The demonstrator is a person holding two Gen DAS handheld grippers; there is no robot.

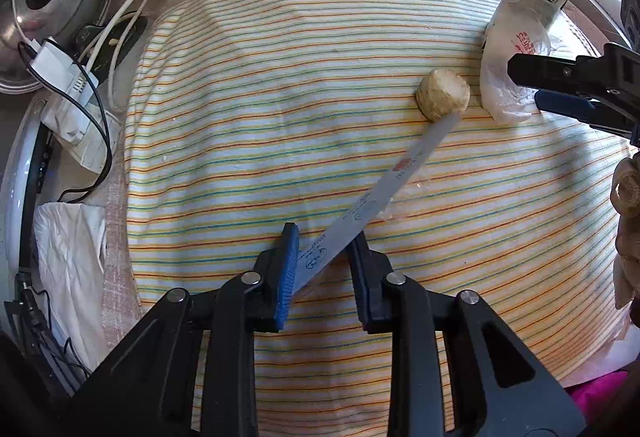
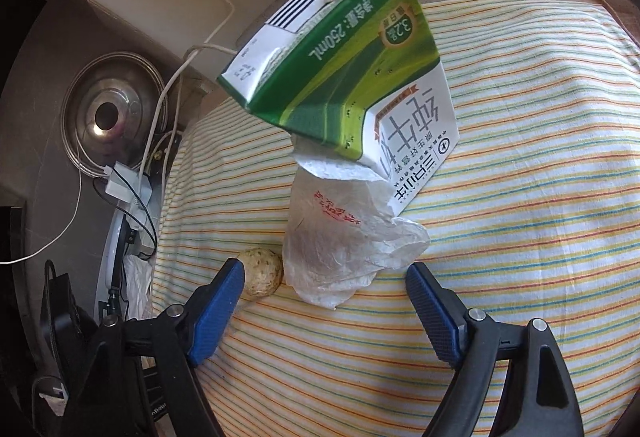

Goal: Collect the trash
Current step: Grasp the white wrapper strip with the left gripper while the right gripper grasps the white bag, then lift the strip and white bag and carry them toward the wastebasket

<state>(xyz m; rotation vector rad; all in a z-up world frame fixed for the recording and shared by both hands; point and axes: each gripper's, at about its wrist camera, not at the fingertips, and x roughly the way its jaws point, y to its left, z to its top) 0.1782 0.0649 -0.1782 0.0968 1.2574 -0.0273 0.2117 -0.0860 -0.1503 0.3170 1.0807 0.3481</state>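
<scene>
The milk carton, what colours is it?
Green and white milk carton, clearest in the right wrist view.

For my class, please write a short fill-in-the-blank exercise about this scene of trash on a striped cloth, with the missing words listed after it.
1. The left gripper is closed on a flat ____ wrapper strip.
2. The right gripper stands ____ before the crumpled plastic bag.
3. The milk carton is white and ____.
4. Everything lies on a ____ cloth.

Missing words: grey; open; green; striped
</scene>
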